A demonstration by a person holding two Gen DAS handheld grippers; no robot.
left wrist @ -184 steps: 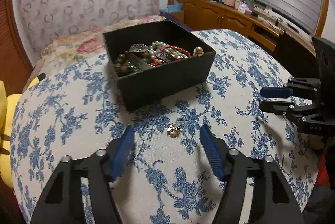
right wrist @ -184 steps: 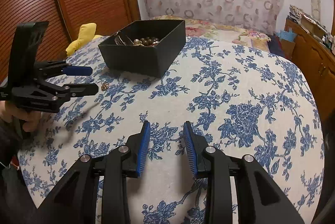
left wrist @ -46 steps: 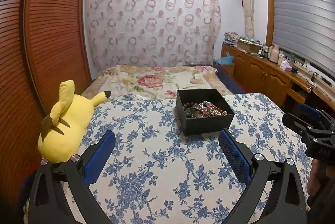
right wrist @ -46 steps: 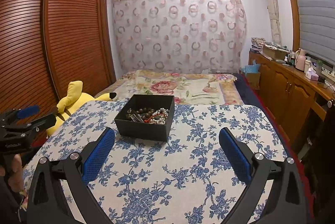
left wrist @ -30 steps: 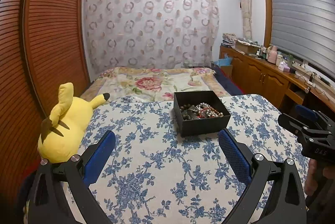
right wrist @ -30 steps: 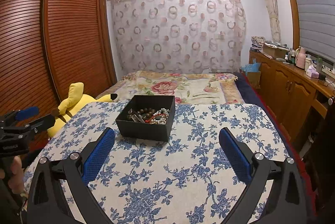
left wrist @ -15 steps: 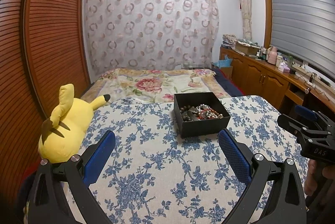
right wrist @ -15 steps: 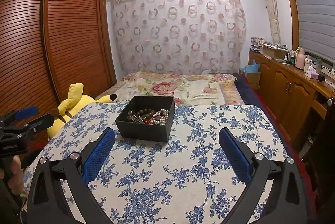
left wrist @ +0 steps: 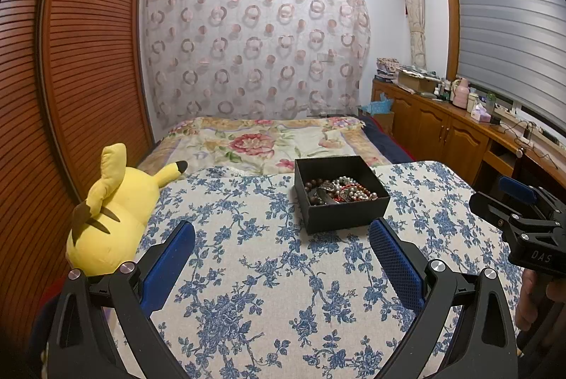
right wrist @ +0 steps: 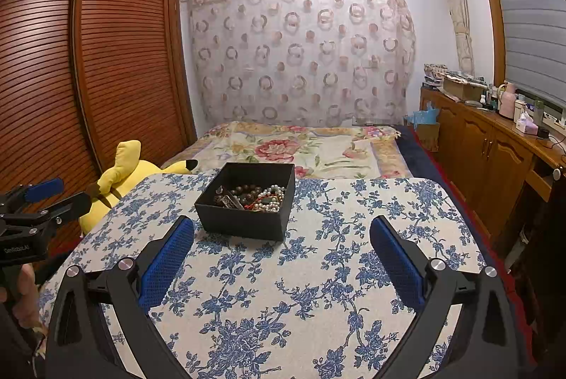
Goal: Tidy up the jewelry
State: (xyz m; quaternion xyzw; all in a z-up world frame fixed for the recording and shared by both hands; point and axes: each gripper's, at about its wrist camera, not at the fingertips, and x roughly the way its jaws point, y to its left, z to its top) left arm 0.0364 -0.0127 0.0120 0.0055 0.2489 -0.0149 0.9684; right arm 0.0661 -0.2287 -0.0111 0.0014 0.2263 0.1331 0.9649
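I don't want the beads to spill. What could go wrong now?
The black box is piled high with beads tangled together, so pulling one strand out might drag others over the rim. It also sits near the far edge of the flowery table, next to the bed, so a bump from the open left gripper or right gripper could push it off.

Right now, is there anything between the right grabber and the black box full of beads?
No. In the right wrist view, only bare blue-flowered tablecloth lies between the open right gripper and the black square box of beaded jewelry.
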